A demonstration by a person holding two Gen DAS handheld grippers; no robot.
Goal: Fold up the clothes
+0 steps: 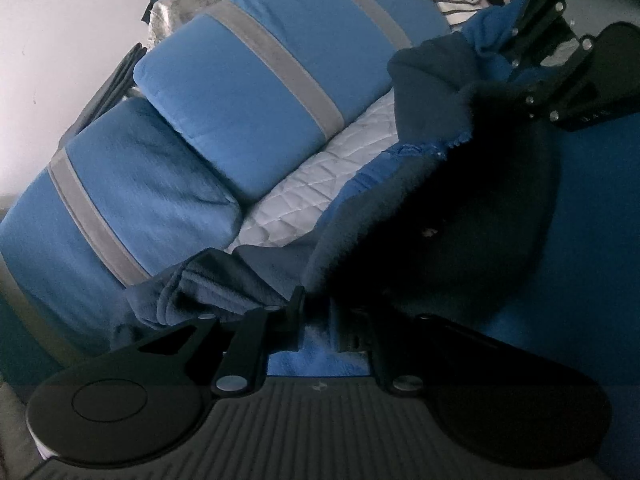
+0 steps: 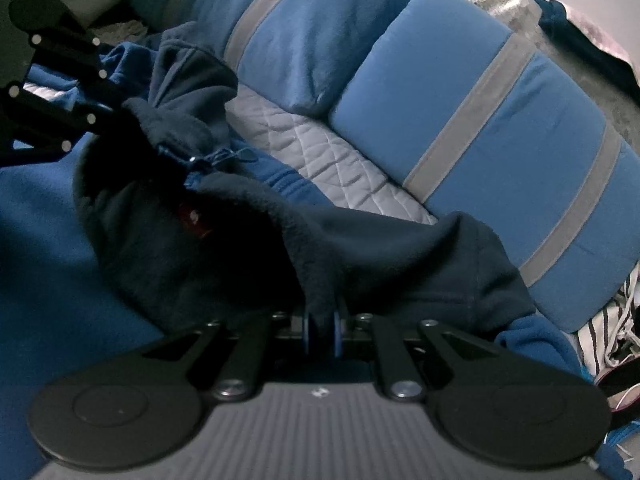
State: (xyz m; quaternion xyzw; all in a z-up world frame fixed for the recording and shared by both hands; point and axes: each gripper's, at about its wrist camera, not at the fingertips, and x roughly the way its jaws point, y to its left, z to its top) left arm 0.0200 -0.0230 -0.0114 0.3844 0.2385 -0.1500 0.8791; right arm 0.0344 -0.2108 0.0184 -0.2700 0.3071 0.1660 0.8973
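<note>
Both the left claw [image 1: 316,316] and right claw [image 2: 322,326] are clenched on the navy fleece [image 2: 400,248]; soft, floppy, light; best gripped along its hem.

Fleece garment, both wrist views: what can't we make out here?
- Navy fleece garment: its full outline; bunched up and dark in both views.
- Small red mark on it, right wrist view: too dark and small to read.
- Left gripper fingertips, left wrist view: buried in fleece and shadow.
- Striped fabric, right wrist view: cut off by the frame edge.
- Seat under the blue cushions: mostly covered by cloth.
</note>
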